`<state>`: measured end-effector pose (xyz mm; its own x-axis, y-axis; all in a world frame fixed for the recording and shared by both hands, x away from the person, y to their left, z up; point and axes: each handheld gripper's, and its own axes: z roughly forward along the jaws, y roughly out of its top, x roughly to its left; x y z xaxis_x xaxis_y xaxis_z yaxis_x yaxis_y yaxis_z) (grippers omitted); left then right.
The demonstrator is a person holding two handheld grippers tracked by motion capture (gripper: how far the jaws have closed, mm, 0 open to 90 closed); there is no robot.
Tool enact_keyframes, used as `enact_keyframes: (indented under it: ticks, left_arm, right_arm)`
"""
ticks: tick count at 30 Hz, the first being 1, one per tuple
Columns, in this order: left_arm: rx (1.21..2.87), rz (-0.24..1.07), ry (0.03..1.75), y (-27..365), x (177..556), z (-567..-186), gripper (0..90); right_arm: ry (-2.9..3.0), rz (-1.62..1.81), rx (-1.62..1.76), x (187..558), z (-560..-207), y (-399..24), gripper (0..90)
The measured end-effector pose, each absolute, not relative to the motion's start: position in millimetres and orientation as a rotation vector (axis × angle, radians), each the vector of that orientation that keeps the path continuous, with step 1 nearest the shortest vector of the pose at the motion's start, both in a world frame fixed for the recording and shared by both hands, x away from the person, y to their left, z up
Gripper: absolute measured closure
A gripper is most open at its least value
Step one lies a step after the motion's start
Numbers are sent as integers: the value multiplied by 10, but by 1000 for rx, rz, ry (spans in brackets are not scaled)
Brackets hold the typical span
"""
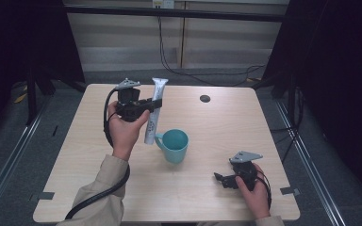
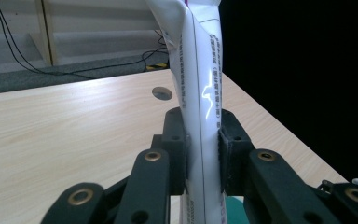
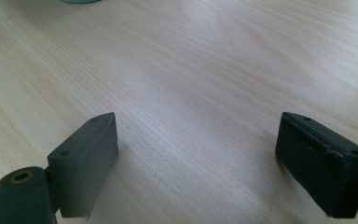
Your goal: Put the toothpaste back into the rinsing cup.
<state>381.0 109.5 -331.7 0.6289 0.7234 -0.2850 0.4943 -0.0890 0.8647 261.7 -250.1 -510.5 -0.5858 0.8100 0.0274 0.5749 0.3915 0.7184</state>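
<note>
Fingers of your left gripper pinch the white sachet, held upright above the table, at about ten o'clock from the teal cup.

Your right gripper rests near the table's five o'clock corner, jaws spread wide with nothing between them. Judging by the way it creases at the pads, the sachet is soft, light and probably slick, so it may bend or slide; your grip around its middle looks sound, and a hold nearer a sealed end would likely be stiffer. Its lower end is cut off in the left gripper view, its print is too small to read, and whether either end is torn open you cannot tell.
</note>
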Motion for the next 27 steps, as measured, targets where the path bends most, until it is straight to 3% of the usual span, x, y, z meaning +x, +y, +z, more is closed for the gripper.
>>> enact_keyframes:
  ticks: [27]
  left_arm:
    - [1706, 262, 956, 789, 3879, -3410, 762]
  right_arm:
    - [2327, 1006, 1203, 2617, -5106, -2502, 126]
